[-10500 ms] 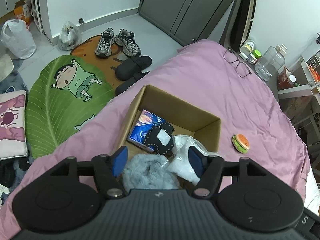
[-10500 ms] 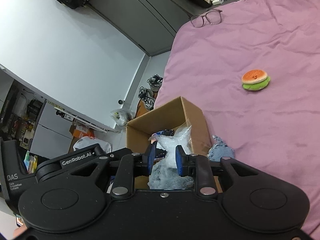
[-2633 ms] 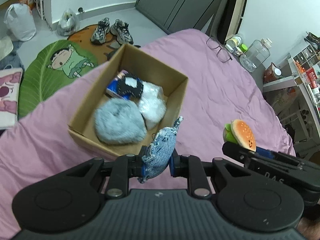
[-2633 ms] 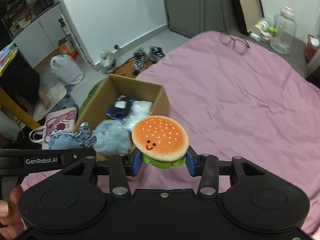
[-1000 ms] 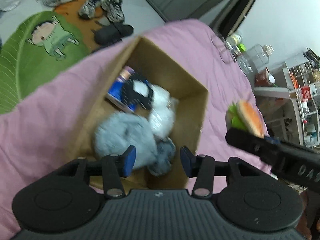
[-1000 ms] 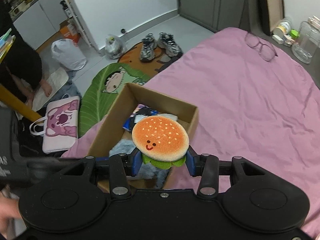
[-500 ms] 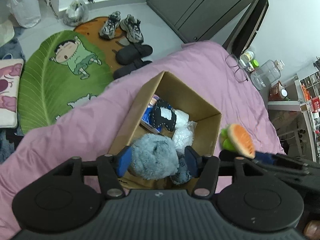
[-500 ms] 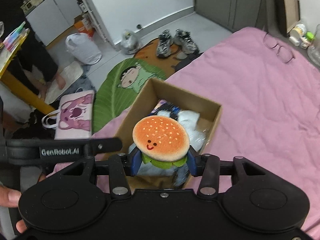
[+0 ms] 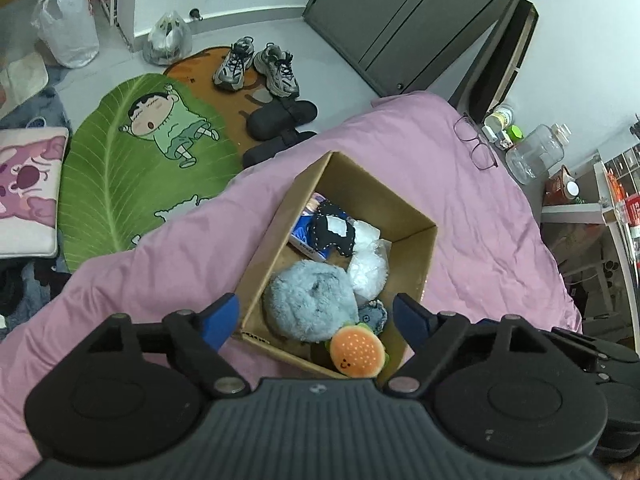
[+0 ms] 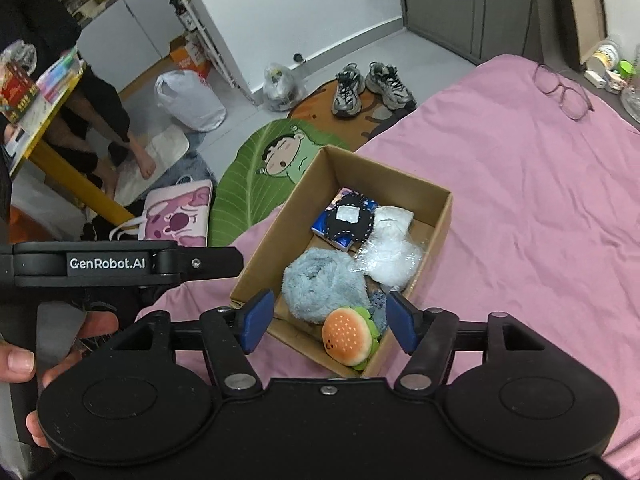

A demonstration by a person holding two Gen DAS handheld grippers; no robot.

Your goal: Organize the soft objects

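An open cardboard box sits on the pink bed. Inside lie a fluffy grey-blue plush, a white soft item in clear wrap, a black stitched pouch on a blue packet, a denim plush and a burger plush at the near corner. My left gripper is open and empty above the box's near edge. My right gripper is open and empty, just above the burger plush.
Glasses lie on the pink bedspread at the far end. Bottles and a jar stand beyond. On the floor are a green leaf rug, sneakers and bags. A person's hand holds the left gripper.
My right gripper has opened and let go of the burger plush, which now lies in the box's near corner. My left gripper stays open above the box.
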